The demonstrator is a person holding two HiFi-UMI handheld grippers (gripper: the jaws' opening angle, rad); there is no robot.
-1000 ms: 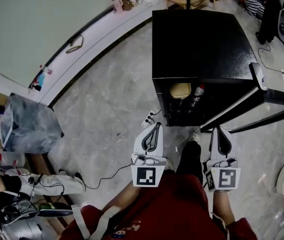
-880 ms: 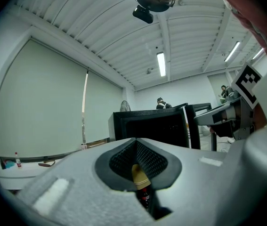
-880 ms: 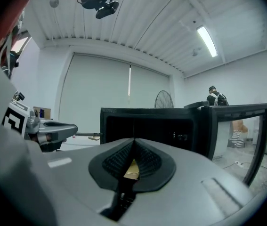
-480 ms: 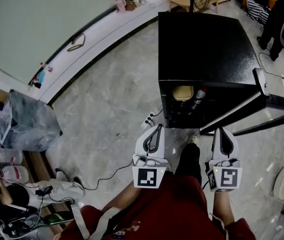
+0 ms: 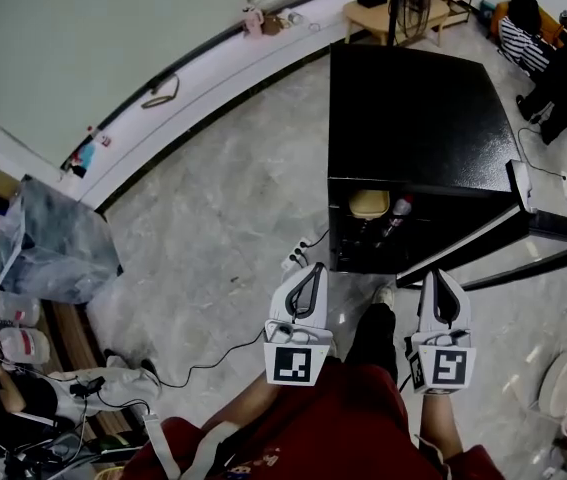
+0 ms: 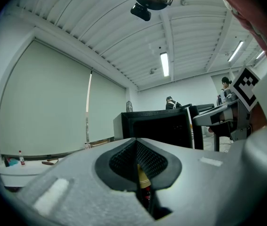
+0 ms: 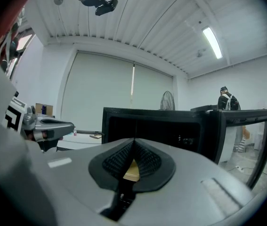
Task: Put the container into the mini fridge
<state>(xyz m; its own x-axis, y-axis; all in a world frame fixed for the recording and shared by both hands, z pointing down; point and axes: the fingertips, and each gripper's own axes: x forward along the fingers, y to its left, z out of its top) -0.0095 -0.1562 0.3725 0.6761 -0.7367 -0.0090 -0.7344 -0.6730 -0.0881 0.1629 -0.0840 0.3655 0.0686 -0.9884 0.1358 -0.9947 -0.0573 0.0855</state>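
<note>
With the container apparently placed, only the closing seems left. The left gripper [image 5: 315, 268], its jaws pressed together on nothing, is best kept clear, while the right gripper [image 5: 439, 274], its jaws likewise shut and empty, is brought flat against the door [image 5: 563, 230] standing open to its right, which should be swung slowly. The container [image 5: 368, 204] is seen on a shelf inside the mini fridge [image 5: 413, 118], ahead of both pairs of jaws and between them, well apart from each, with a bottle [image 5: 396, 211] just beside it.
</note>
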